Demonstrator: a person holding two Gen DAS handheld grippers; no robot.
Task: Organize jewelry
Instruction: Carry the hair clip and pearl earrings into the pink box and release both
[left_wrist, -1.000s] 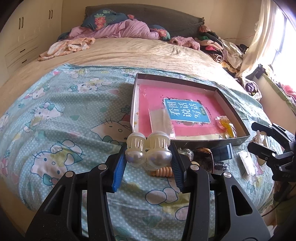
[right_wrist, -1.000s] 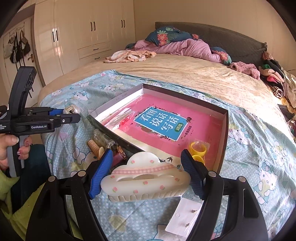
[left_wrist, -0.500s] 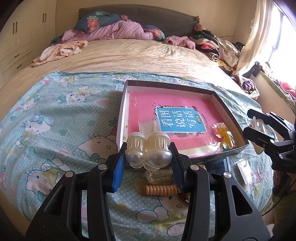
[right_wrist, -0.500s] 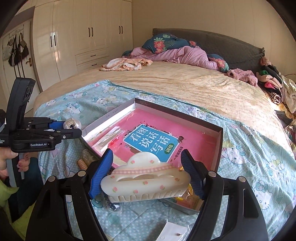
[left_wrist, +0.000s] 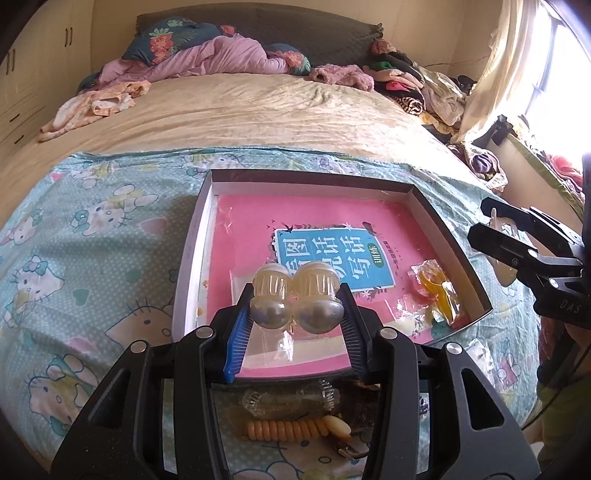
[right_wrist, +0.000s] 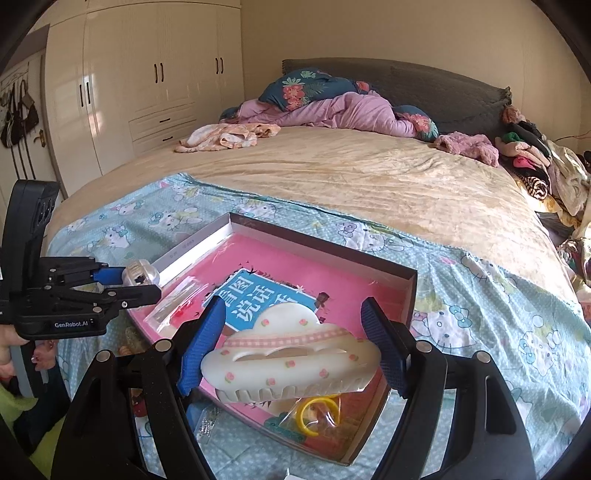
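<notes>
My left gripper (left_wrist: 295, 310) is shut on a pearl hair clip (left_wrist: 295, 295) with two pearly domes and clear ribbed tops. It hangs over the near left part of a shallow box (left_wrist: 192, 240) lined with a pink book. The right wrist view shows the left gripper (right_wrist: 136, 280) at the left, above the box's left rim. My right gripper (right_wrist: 291, 343) is shut on a cream cloud-shaped hair claw (right_wrist: 291, 354), over the near part of the box (right_wrist: 325, 242). The right gripper (left_wrist: 482, 219) also shows at the right of the left wrist view.
A bagged yellow ring (right_wrist: 317, 413) and a clear packet (right_wrist: 177, 299) lie in the box. An orange spiral hair tie (left_wrist: 291, 428) and other small items lie on the cartoon-cat sheet (left_wrist: 92, 229) in front of it. Clothes and bedding pile up at the bed's far end.
Both grippers have moved forward with their clips, from in front of the box to above it. The loose items on the sheet now lie beneath and behind the fingers.
</notes>
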